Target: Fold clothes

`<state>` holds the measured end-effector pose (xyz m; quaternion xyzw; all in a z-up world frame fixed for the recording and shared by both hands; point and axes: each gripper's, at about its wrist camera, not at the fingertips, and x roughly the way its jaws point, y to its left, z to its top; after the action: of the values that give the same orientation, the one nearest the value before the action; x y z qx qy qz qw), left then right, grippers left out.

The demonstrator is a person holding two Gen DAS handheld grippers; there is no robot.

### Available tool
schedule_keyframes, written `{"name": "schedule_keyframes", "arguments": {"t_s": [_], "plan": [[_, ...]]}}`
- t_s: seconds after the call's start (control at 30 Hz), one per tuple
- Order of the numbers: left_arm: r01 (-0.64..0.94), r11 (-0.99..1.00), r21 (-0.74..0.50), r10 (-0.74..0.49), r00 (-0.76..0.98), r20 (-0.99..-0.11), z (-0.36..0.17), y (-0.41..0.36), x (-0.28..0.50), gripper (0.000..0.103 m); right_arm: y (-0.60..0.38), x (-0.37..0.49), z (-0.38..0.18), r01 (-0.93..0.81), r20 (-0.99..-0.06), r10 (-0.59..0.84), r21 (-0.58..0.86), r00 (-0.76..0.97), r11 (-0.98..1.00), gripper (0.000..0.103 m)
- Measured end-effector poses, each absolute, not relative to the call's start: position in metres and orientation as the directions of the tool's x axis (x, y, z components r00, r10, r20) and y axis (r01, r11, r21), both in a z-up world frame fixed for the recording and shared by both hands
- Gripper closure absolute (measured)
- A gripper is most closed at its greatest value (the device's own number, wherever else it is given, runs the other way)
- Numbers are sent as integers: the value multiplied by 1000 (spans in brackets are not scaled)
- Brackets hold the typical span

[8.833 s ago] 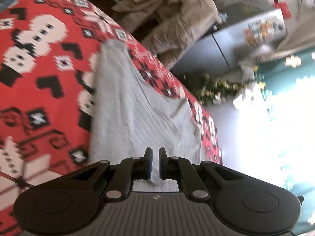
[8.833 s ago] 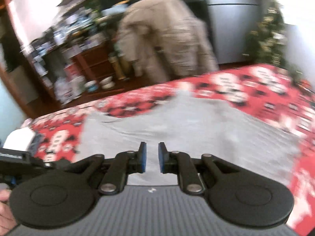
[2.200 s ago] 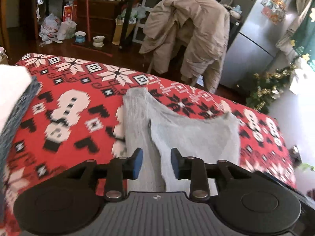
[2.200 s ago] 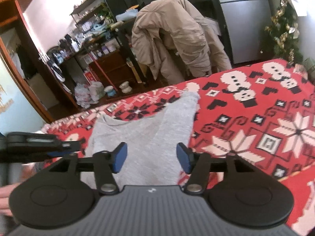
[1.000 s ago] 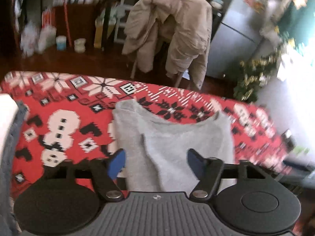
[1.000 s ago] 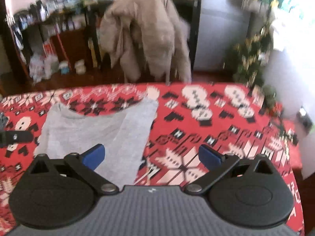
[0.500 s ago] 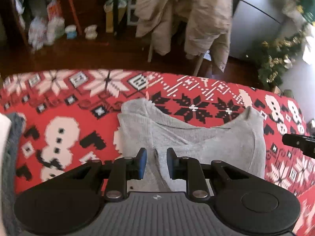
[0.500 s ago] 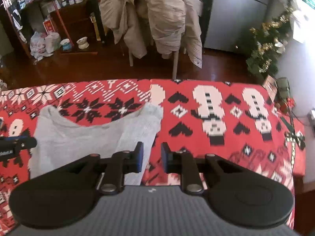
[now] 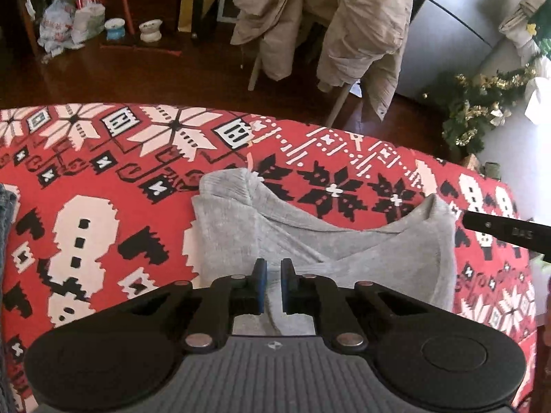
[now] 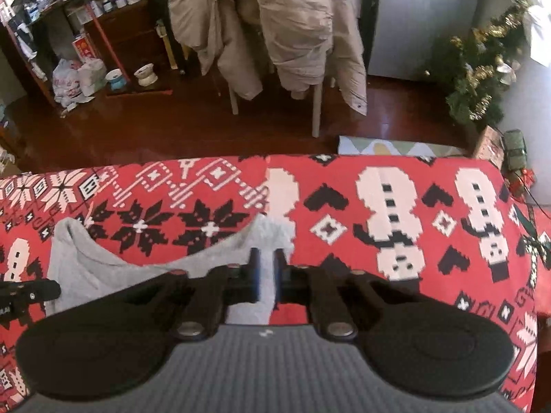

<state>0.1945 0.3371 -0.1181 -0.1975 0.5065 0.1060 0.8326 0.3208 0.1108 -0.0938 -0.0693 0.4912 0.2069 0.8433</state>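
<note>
A grey garment (image 9: 344, 251) lies partly folded on a red patterned blanket (image 9: 86, 172), its neckline toward the far edge. My left gripper (image 9: 272, 275) sits over the garment's left half, with the jaws pinched to a narrow slit and grey cloth between the pads. In the right wrist view the same garment (image 10: 103, 268) spreads to the left. My right gripper (image 10: 266, 265) is shut on its right edge, just below the far right corner. Each gripper shows in the other's view: the right one (image 9: 506, 230) as a black bar, the left one (image 10: 24, 292) at the left margin.
The blanket (image 10: 413, 241) ends at a far edge with dark wooden floor beyond. A chair draped with a beige coat (image 9: 327, 17) stands there, beside a grey fridge (image 10: 423, 17) and a tinsel-hung tree (image 10: 475, 79). Stacked cloth (image 9: 5, 206) shows at the left margin.
A second ago both grippers stood wide open above the garment. Since then both have come down onto the cloth and closed, the left near the middle fold and the right at the right edge.
</note>
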Motion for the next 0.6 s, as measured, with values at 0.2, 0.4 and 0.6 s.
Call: {"name": "schedule_keyframes", "arguments": {"t_s": [0.2,0.4,0.6], "plan": [[-428,885,-182,26,437,-899,-121,334,195,103,130,327,-118,-445,-900,270,98,342,890,101],[-506,847,-162,85,430,-899,-116,354,184,103,125,325,-135,-417,-903,251,90,349,904,102],[-493,821,-288,-7,495,-869,-107,363,183,101,117,326,-122,-385,-888,289,142,357,912,98]]}}
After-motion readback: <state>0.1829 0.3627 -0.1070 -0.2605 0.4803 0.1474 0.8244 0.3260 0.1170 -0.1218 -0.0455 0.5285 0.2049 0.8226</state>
